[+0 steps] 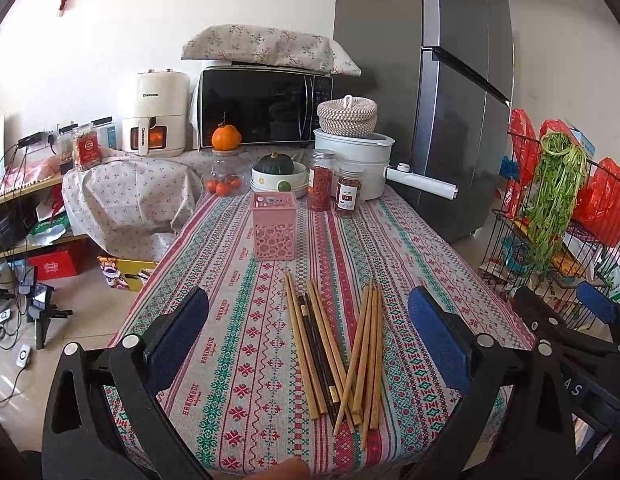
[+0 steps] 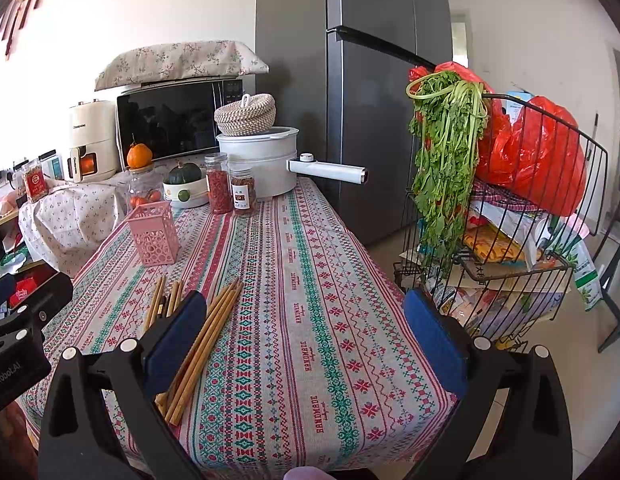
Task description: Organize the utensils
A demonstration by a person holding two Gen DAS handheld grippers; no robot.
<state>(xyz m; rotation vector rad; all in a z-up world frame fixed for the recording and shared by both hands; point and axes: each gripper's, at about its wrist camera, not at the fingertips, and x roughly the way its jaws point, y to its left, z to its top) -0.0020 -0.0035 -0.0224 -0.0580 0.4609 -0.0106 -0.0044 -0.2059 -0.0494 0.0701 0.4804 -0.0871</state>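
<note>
Several wooden chopsticks, with a dark pair among them, lie loose on the patterned tablecloth near the table's front edge. A pink perforated holder stands upright behind them, mid-table. My left gripper is open and empty, its blue pads on either side of the chopsticks and above them. My right gripper is open and empty, to the right of the chopsticks; its left pad overlaps them in view. The holder shows at the left of the right wrist view. The right gripper's body shows at the right edge of the left wrist view.
At the table's far end stand two spice jars, a white pot with a woven basket on it, a bowl with a squash and a tomato jar. A wire rack with greens stands right of the table, beside the fridge.
</note>
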